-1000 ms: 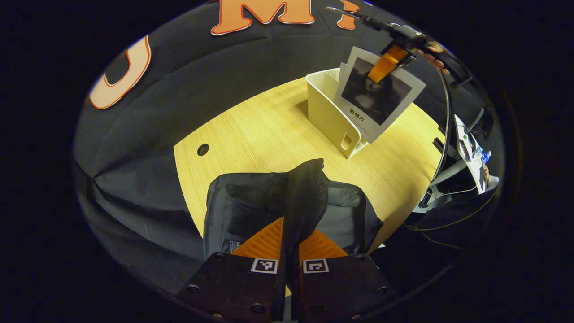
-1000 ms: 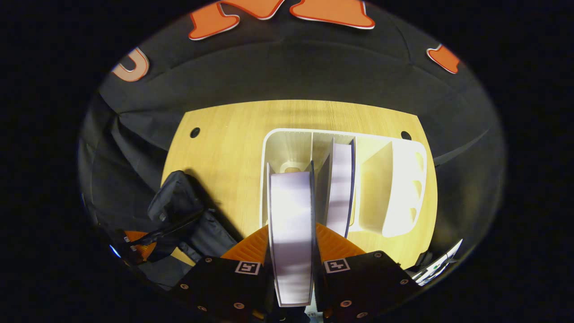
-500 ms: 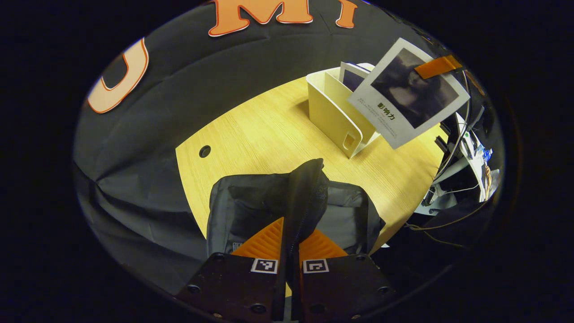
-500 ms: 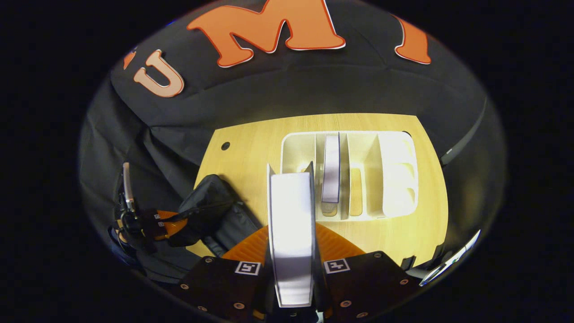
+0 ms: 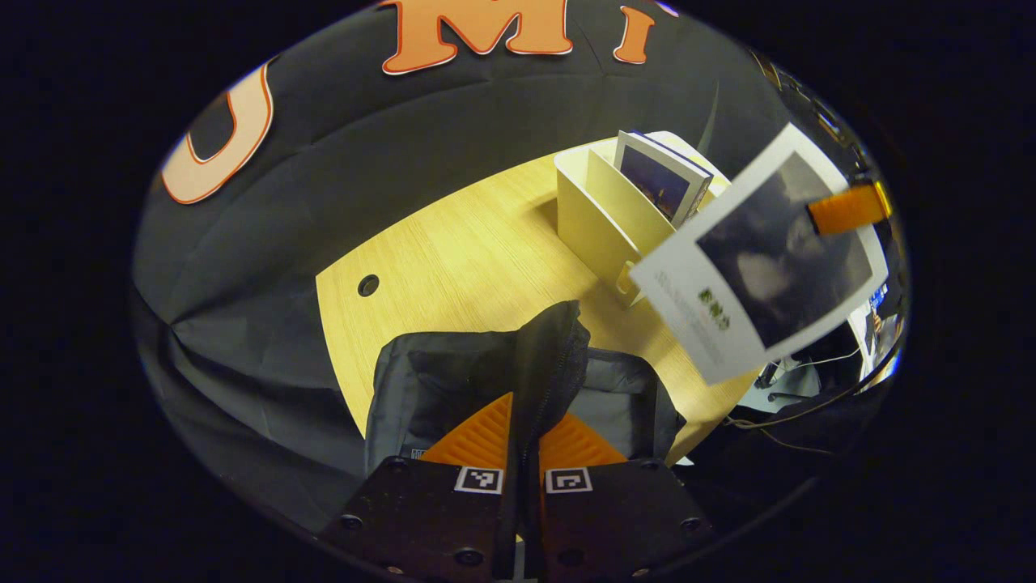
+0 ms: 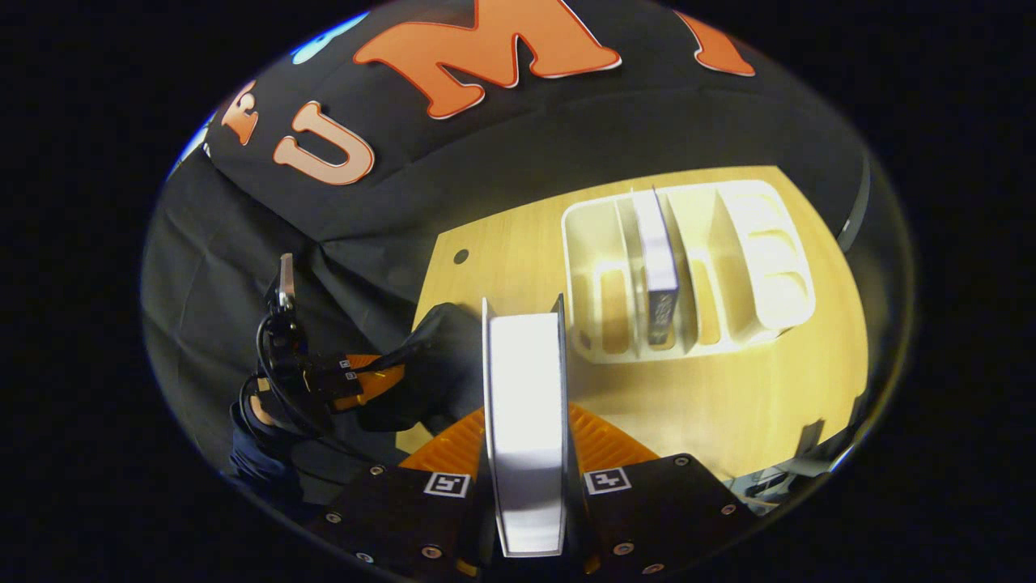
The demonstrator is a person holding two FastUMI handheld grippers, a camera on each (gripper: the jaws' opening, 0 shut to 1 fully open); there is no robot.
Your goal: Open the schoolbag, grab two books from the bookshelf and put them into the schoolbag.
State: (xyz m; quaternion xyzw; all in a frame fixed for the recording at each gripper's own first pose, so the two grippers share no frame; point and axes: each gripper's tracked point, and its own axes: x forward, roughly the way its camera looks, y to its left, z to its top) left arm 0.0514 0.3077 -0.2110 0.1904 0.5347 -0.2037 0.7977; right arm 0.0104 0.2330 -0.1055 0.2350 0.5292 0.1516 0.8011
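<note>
- Right gripper [image 6: 526,478] fingers clench the first book [image 6: 526,405]; lower it spine-first.
- Left gripper [image 5: 522,453] fingers pinch the schoolbag [image 5: 550,356] flap; lift it wide.

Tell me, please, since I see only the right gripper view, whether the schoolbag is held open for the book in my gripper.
Observer: Yes. In the left gripper view the left gripper is shut on the flap of the schoolbag, holding it upright with grey lining showing behind it.
Operator: Which way does my book's cover face?
Observer: The book hangs tilted in the air to the right of the schoolbag, and its white-bordered cover with a dark picture faces the left gripper's camera.
Operator: What about the other book?
Observer: The other book stands in the shelf, showing a dark blue cover.
</note>
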